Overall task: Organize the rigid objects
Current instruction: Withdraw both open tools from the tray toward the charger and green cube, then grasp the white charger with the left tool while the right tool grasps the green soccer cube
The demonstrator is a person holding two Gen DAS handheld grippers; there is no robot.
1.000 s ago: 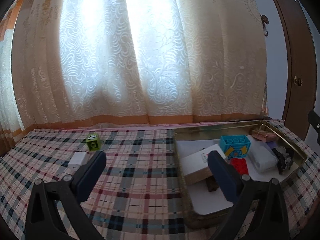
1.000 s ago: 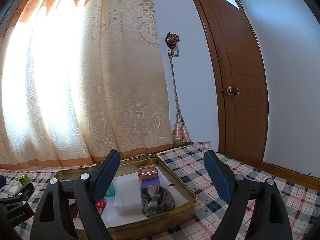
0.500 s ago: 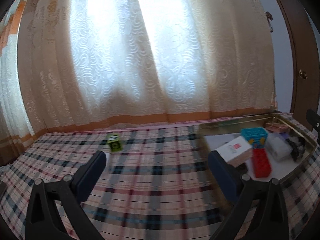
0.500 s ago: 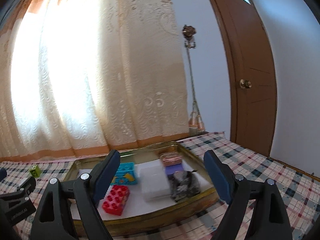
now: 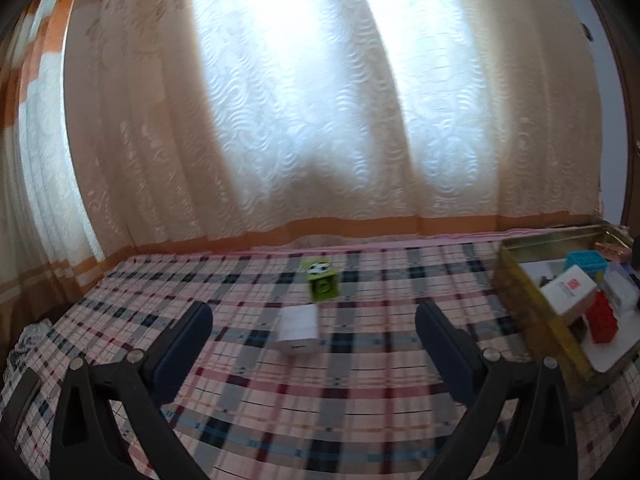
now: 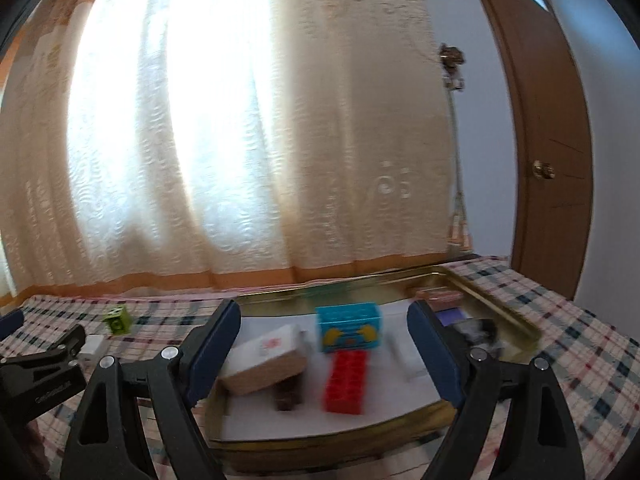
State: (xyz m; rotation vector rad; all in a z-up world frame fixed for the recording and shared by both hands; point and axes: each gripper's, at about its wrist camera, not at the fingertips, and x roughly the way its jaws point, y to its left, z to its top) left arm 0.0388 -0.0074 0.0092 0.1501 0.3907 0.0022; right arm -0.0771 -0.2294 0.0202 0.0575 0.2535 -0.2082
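A small white block lies on the plaid cloth, with a green cube just behind it. My left gripper is open and empty, its jaws wide on either side of the white block, a little short of it. A gold metal tray holds a white box, a red brick, a blue brick and several other items. My right gripper is open and empty above the tray's near part. The tray also shows at the right of the left wrist view.
A plaid cloth covers the surface. A lace curtain hangs along the far edge. A brown door stands at the right. The left gripper's body shows at the left of the right wrist view.
Both views have swung left. The white block and green cube now sit centred between my left jaws. The tray's left half has come between my right jaws.
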